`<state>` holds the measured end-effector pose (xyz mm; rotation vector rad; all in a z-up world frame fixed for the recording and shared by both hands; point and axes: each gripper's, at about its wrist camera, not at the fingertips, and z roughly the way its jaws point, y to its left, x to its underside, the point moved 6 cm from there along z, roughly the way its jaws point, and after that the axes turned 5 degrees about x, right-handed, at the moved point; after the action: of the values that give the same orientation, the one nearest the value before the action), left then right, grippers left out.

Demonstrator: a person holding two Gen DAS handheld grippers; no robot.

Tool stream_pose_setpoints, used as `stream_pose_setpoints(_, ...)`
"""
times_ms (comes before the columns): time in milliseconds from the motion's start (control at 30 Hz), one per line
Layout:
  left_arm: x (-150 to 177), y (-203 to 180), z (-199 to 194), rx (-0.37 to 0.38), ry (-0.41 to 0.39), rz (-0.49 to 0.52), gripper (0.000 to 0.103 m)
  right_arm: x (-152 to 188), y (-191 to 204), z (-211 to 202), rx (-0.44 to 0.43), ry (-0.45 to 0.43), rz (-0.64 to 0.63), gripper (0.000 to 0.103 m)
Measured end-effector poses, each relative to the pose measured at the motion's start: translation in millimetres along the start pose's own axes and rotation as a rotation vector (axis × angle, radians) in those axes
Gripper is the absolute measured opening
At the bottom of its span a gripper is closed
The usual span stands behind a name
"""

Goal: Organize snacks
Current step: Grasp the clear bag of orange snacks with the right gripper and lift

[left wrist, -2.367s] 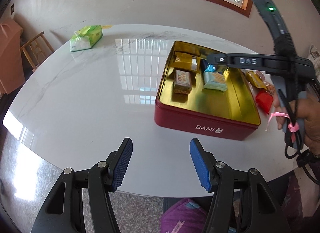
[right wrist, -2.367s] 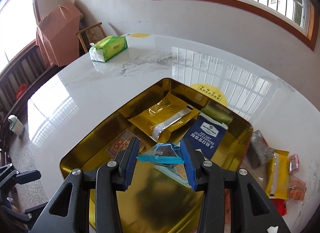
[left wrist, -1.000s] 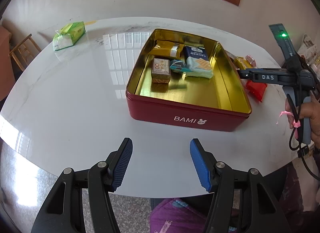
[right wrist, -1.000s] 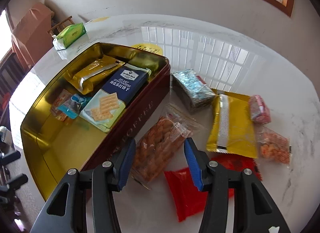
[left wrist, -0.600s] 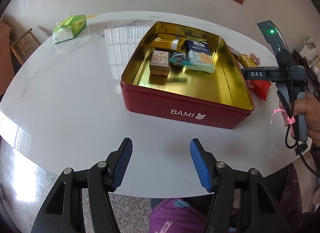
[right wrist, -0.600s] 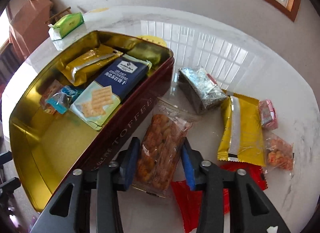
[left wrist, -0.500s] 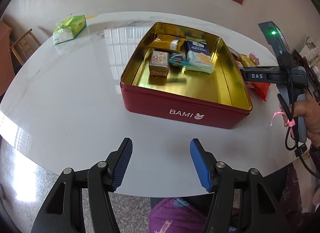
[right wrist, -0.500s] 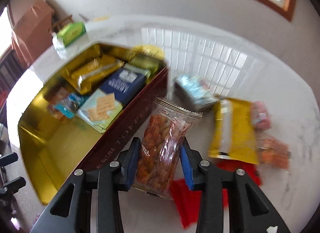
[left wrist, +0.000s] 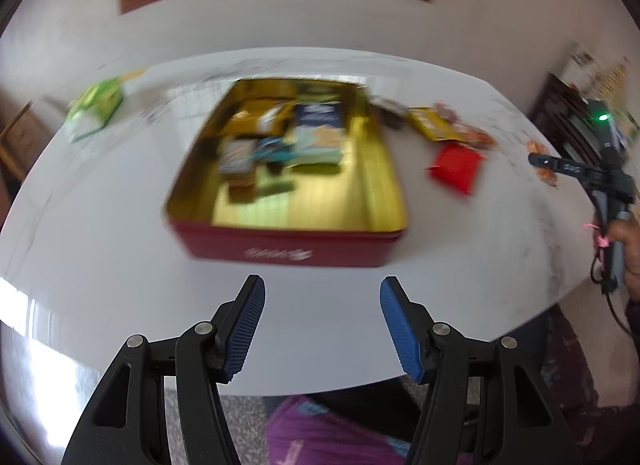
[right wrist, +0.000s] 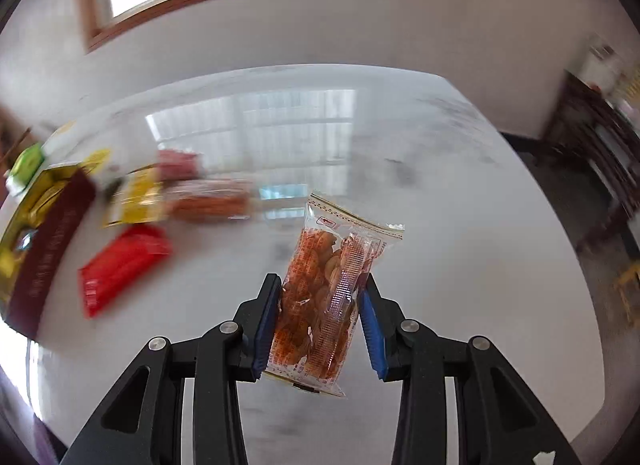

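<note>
Lifted off table: peanut packet (right wrist: 326,297) clamped between right fingers (right wrist: 266,325).

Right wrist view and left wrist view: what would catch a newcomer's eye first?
In the right wrist view, a clear snack bag of orange pieces stands pinched in the right gripper, lifted over bare table. In the left wrist view, the open red tin with its gold inside sits mid-table, packets in its far half, beyond the open, empty left gripper.
</note>
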<state>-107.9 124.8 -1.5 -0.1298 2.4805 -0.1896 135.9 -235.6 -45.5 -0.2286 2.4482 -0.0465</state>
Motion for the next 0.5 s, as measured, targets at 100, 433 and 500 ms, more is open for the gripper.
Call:
stream_pose_setpoints(100, -11.9, -22.6, 3.4, 0.080, -0.003, 0.021, 0.063, 1.8, -27.0, 10.0, 0.035, 0.003, 0.055, 0.036)
stream_pose_setpoints(433, -44.8, -76.2, 37.4, 0.198, 0.085, 0.070, 0.066, 7.2, -75.4, 40.3, 0.049, 0.030, 0.150, 0.036)
stream_pose_setpoints(500, -54.2, -86.8, 44.0, 0.168, 0.075, 0.132, 0.066, 6.1, -77.8, 44.8, 0.043, 0.028, 0.158, 0.036)
